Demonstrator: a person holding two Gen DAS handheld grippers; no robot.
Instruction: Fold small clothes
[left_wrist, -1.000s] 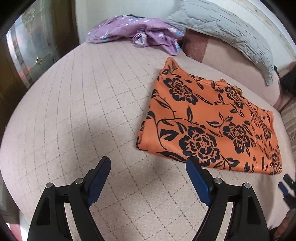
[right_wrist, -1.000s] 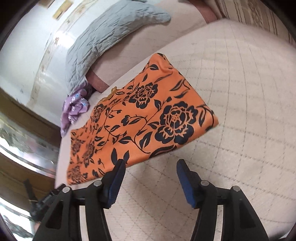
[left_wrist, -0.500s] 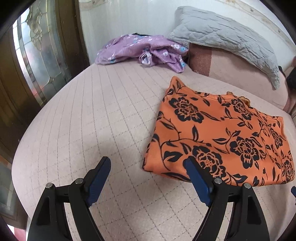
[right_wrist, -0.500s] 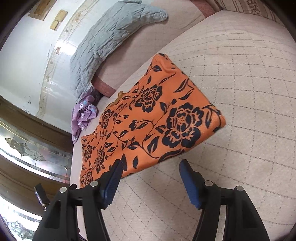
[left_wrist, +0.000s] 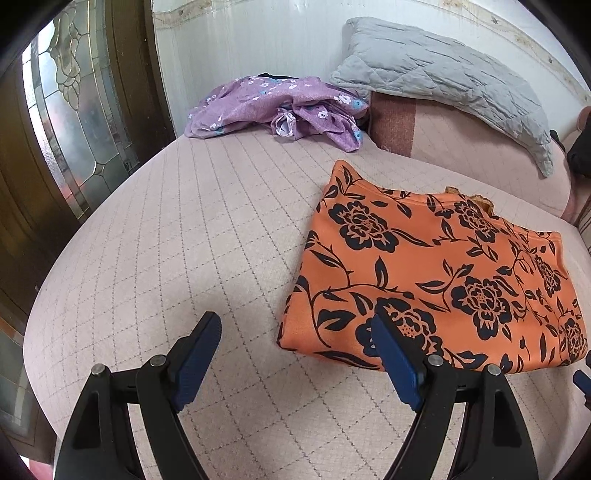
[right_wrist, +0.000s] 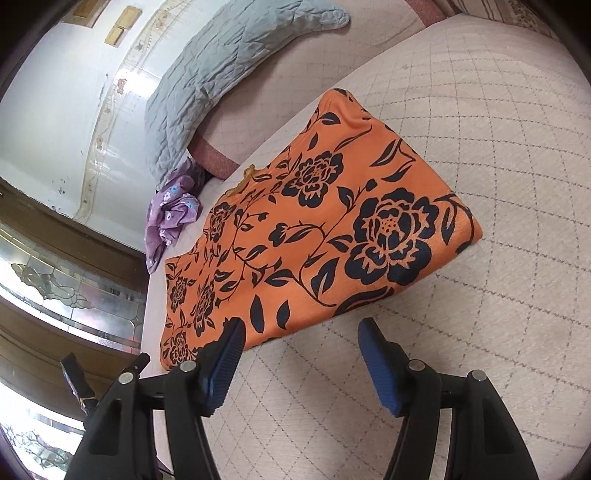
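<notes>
Colours/patterns on the bed:
Folded fabric garment (left_wrist: 436, 280) (right_wrist: 321, 236): orange, black rose-and-vine print. Quilted bed cover (left_wrist: 192, 236) (right_wrist: 480, 140): pale beige, thin grey diamond grid. Crumpled cloth (left_wrist: 280, 107) (right_wrist: 171, 214) at far edge: purple, small white/blue flowers. Quilted pillow (left_wrist: 443, 74) (right_wrist: 229, 62): plain grey. Both grippers' pads (left_wrist: 199, 350) (right_wrist: 380, 358): blue on black frames.

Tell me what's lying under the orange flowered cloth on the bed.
The orange cloth lies flat on the quilted beige bedcover, which shows all around it. Whatever is directly beneath is covered; nothing bulges. It looks folded, but inner layers are hidden.
</notes>
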